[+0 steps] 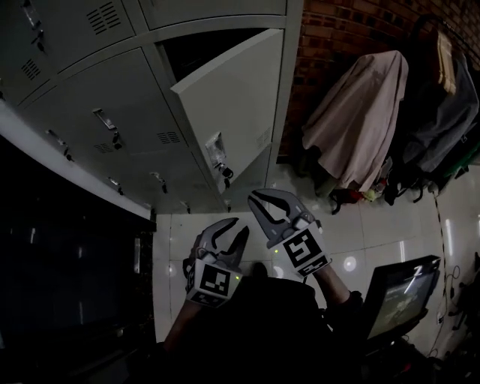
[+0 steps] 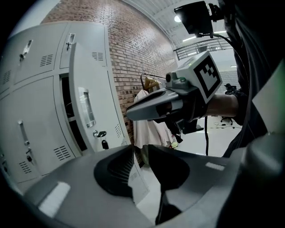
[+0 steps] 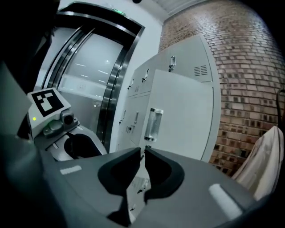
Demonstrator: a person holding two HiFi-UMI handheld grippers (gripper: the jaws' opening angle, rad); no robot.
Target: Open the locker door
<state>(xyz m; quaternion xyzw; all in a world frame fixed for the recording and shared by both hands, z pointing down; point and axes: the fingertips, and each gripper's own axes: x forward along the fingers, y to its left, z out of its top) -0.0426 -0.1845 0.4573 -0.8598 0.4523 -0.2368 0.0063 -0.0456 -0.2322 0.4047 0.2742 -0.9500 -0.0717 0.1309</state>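
The grey locker door (image 1: 232, 105) stands swung out from the bank of lockers (image 1: 90, 135), and the dark compartment (image 1: 202, 49) behind it shows. On its face are a clear handle (image 1: 215, 148) and a lock with a key (image 1: 224, 173). My right gripper (image 1: 252, 197) hovers just below the door's lower corner, its tips together, holding nothing. My left gripper (image 1: 240, 224) hangs lower and to the left, tips a small gap apart, empty. In the left gripper view the door (image 2: 89, 93) is edge-on at left. In the right gripper view the door (image 3: 187, 111) and handle (image 3: 153, 124) lie straight ahead.
Coats (image 1: 360, 120) hang on a rack against the brick wall (image 1: 352, 22) to the right. A small screen (image 1: 401, 292) sits at lower right. A dark glass panel (image 1: 67, 270) fills the lower left. White floor tiles (image 1: 375, 225) lie below the lockers.
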